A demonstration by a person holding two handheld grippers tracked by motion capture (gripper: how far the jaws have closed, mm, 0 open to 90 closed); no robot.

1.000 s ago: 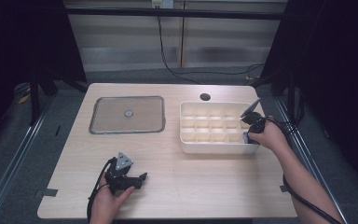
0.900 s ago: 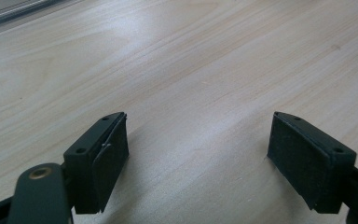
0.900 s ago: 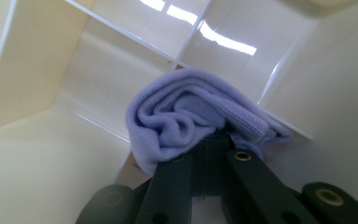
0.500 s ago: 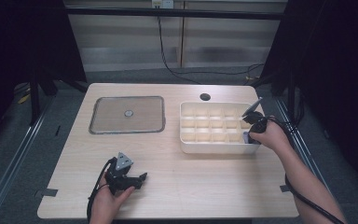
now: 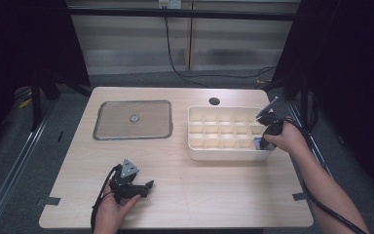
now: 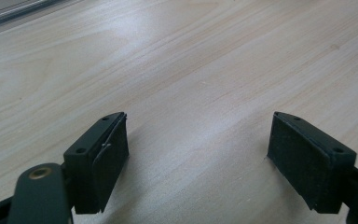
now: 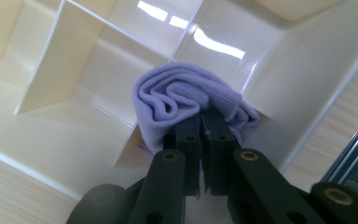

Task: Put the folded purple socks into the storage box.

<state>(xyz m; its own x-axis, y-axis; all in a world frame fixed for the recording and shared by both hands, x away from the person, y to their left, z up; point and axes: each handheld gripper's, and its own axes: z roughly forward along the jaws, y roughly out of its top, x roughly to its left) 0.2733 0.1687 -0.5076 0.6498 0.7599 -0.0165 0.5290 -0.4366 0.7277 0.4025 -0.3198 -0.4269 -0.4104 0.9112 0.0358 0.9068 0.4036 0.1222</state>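
Right gripper [image 7: 200, 122] is down in the near right corner compartment of the cream plastic divided tray [image 5: 195, 146], its jaws nearly together and just starting to part — the rolled lilac cloth [image 7: 186, 100] is still nipped at their tips. Placement looks essentially done; release and withdrawal remain. Left gripper [image 6: 198, 154] rests on the pale wooden counter [image 5: 214, 190], jaws wide apart, empty.

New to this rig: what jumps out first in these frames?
The lilac cloth, rolled up, sits in the near right corner compartment of the white divider tray, with the right hand-held gripper pinched on its edge. The left hand-held gripper rests wide open on bare wood at the table's near left. A clear flat lid lies left of the tray.
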